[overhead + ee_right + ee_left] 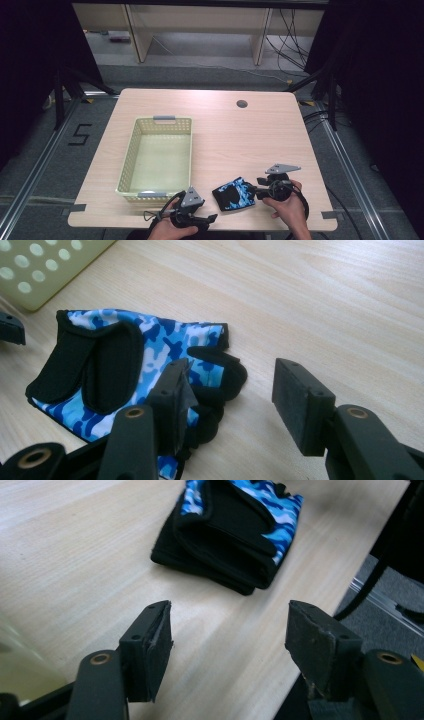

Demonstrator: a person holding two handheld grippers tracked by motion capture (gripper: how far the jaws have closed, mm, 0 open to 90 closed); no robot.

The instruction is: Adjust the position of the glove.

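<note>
A fingerless glove (233, 195), blue camouflage with black straps, lies flat on the wooden table near its front edge. My right gripper (257, 192) sits just right of it and points left at it. In the right gripper view that gripper (235, 400) is open: its left jaw hangs over the finger end of the glove (115, 370), and bare table shows between the pads. My left gripper (212, 218) is at the front edge, left of and nearer than the glove. It stands open (227, 640), with the glove (235, 535) a short way ahead of its jaws.
A pale yellow-green perforated basket (131, 150) with grey handles stands left of the glove, nothing inside it. Its corner (45, 265) lies beyond the glove in the right gripper view. A cable hole (242, 104) is at the table's far side. The table's front edge runs close under both hands.
</note>
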